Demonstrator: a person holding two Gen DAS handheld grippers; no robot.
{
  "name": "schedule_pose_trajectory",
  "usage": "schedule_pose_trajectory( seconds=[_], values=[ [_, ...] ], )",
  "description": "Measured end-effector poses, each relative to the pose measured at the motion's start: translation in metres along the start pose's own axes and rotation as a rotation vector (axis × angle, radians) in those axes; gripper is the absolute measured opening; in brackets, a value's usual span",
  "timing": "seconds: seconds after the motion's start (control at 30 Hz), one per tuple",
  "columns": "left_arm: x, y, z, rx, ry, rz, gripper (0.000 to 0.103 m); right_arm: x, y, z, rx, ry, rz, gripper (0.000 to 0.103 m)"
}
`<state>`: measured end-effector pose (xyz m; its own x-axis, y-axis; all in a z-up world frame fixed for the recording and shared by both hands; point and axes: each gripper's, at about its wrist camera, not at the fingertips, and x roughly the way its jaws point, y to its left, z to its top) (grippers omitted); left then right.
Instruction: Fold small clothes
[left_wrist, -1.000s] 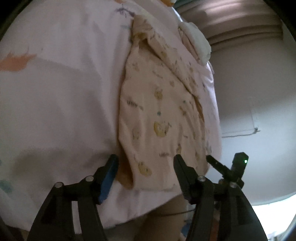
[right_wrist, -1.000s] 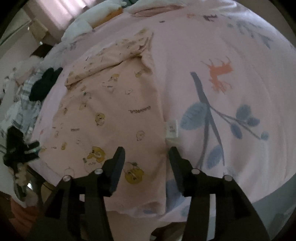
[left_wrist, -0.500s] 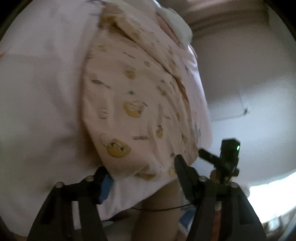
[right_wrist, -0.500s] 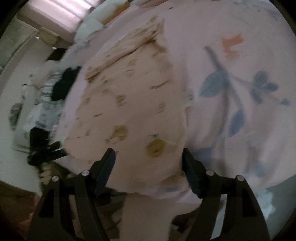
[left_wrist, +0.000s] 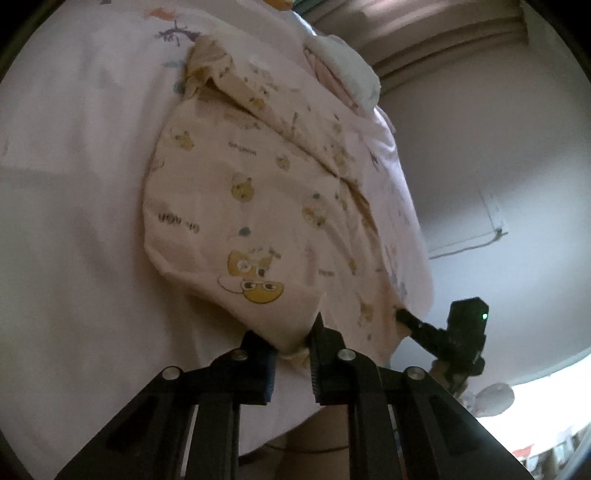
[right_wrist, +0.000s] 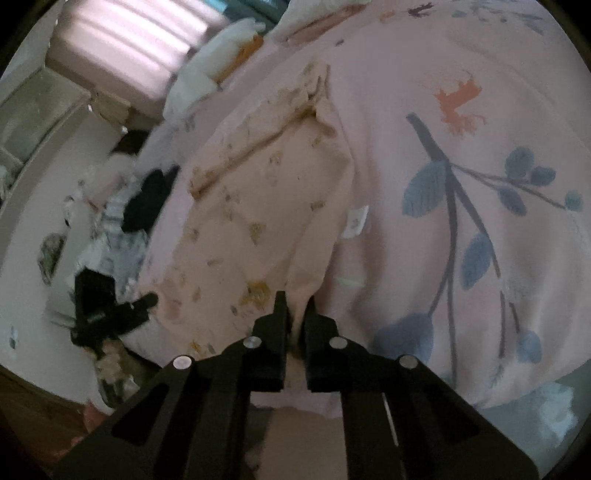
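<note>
Your left claw (left_wrist: 291, 345) is closing on the near hem of the small cream cartoon-print garment (left_wrist: 258, 206) lying on the bed (left_wrist: 74, 221). Your right claw (right_wrist: 295, 317) pinches its other corner. Its printed words and white tag (right_wrist: 356, 221) are unreadable.

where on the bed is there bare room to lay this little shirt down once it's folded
Bare sheet lies right of the small shirt, across the blue leaf print. In the left view, plain sheet stretches left of it. Crowded: the clothes pile off the shirt's left edge, and the pillows beyond it.

cream garment (left_wrist: 258, 206) w/ yellow cartoons; pink floral sheet (right_wrist: 461, 221)
</note>
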<state>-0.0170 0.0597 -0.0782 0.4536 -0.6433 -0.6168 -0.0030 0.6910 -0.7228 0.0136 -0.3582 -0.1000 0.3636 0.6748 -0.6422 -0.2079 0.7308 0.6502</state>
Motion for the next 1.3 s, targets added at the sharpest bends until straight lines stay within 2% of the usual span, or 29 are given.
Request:
schedule_pose_trajectory(
  seconds=[0.27, 0.33, 0.4, 0.43, 0.5, 0.67, 0.8, 1.0, 1.1, 1.2, 1.27, 1.3],
  values=[
    [-0.004, -0.02, 0.015, 0.052, -0.067, 0.048, 0.013, -0.001, 0.019, 0.014, -0.053, -0.035, 0.013, 0.008],
    [-0.006, -0.026, 0.018, 0.086, -0.098, 0.125, 0.013, -0.003, 0.024, 0.02, -0.061, -0.055, 0.02, 0.008],
    [-0.008, -0.034, 0.02, 0.139, -0.138, 0.254, 0.013, -0.005, 0.026, 0.025, -0.062, -0.068, 0.021, 0.008],
    [-0.009, -0.037, 0.02, 0.166, -0.153, 0.278, 0.013, -0.006, 0.028, 0.028, -0.063, -0.079, 0.034, 0.008],
    [-0.009, -0.04, 0.023, 0.192, -0.172, 0.266, 0.013, -0.007, 0.031, 0.033, -0.072, -0.102, 0.05, 0.008],
    [-0.013, -0.036, 0.037, 0.167, -0.213, 0.21, 0.013, 0.001, 0.039, 0.048, -0.081, -0.127, 0.06, 0.008],
    [-0.014, -0.038, 0.047, 0.186, -0.238, 0.2, 0.013, 0.008, 0.045, 0.061, -0.104, -0.136, 0.008, 0.008],
    [-0.017, -0.029, 0.069, 0.159, -0.279, 0.176, 0.013, 0.012, 0.049, 0.083, -0.106, -0.174, -0.004, 0.008],
    [-0.02, -0.027, 0.091, 0.147, -0.313, 0.145, 0.013, 0.012, 0.054, 0.101, -0.118, -0.203, 0.038, 0.008],
    [-0.021, -0.025, 0.116, 0.117, -0.335, 0.132, 0.013, 0.017, 0.058, 0.125, -0.125, -0.225, 0.035, 0.008],
    [-0.021, -0.02, 0.133, 0.059, -0.33, 0.088, 0.013, 0.022, 0.058, 0.143, -0.111, -0.226, 0.038, 0.007],
    [-0.022, -0.02, 0.138, 0.066, -0.337, 0.078, 0.013, 0.027, 0.06, 0.155, -0.11, -0.222, 0.038, 0.007]
  ],
)
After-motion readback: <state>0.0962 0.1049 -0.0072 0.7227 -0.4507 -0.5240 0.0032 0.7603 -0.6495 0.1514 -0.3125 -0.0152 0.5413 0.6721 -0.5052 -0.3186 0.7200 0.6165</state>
